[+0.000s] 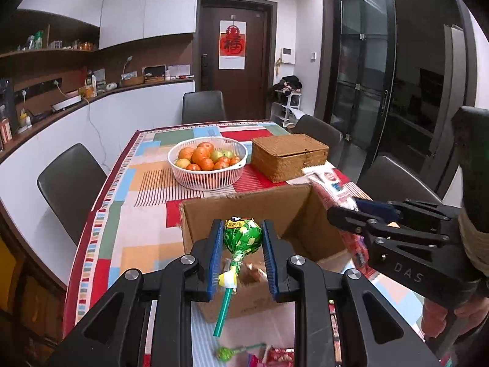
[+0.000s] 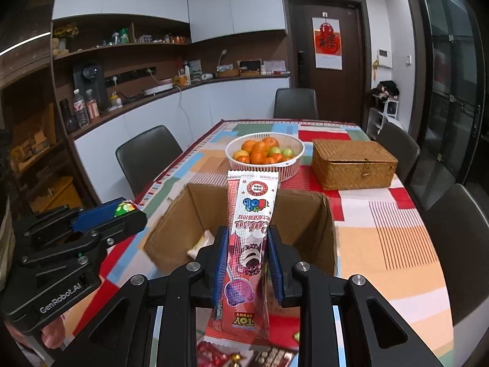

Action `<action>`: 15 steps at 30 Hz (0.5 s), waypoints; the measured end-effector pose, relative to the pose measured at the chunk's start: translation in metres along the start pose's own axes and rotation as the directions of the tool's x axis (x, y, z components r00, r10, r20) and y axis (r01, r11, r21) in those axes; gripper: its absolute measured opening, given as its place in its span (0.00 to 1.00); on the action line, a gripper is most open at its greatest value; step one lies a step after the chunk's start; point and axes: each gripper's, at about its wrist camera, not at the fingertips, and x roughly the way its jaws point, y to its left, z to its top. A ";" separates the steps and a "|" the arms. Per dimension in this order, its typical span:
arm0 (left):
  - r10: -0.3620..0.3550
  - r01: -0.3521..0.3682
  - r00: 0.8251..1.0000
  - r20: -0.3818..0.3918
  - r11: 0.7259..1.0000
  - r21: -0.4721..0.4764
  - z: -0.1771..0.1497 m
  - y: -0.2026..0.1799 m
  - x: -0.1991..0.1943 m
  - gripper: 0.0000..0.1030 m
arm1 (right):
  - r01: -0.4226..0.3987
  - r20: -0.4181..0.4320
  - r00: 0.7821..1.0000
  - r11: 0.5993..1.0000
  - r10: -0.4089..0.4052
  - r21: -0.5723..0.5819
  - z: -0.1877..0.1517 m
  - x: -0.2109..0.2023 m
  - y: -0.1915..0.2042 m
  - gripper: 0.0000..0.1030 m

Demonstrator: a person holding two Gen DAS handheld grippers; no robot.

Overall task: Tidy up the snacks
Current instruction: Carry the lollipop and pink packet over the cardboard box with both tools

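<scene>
Above the open brown cardboard box (image 1: 244, 211), near table edge: my left gripper (image 1: 243, 235) pinches a green-wrapped lollipop (image 1: 242, 235); my right gripper (image 2: 247, 238) pinches a long pink-and-white snack packet (image 2: 249, 214).

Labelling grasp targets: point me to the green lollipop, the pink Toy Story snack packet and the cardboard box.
green lollipop (image 1: 243, 235), left wrist view, on its wrapped head.
pink Toy Story snack packet (image 2: 249, 244), right wrist view, on the middle of its printed front.
cardboard box (image 2: 305, 214), right wrist view, on its far inner wall.
</scene>
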 end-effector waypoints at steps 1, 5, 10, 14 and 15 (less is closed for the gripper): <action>0.000 0.000 1.000 -0.006 1.000 -0.003 0.002 0.001 0.004 0.25 | -0.012 -0.023 1.000 1.000 0.012 0.005 0.006 0.010 -0.003 0.25; 0.004 -0.004 0.999 -0.039 1.000 -0.015 0.010 0.006 0.024 0.25 | -0.030 -0.078 0.996 0.999 0.033 0.037 0.018 0.040 -0.013 0.25; 0.001 -0.005 0.997 -0.079 0.999 -0.051 0.015 0.014 0.048 0.25 | -0.006 -0.082 0.997 0.999 0.010 0.048 0.025 0.058 -0.018 0.26; 0.023 -0.029 0.994 -0.102 0.998 -0.057 0.017 0.017 0.062 0.26 | 0.010 -0.095 0.995 0.998 -0.005 0.057 0.028 0.072 -0.020 0.26; 0.031 -0.037 0.993 -0.110 0.998 -0.056 0.018 0.018 0.065 0.32 | 0.015 -0.099 0.995 0.998 -0.009 0.059 0.029 0.075 -0.020 0.30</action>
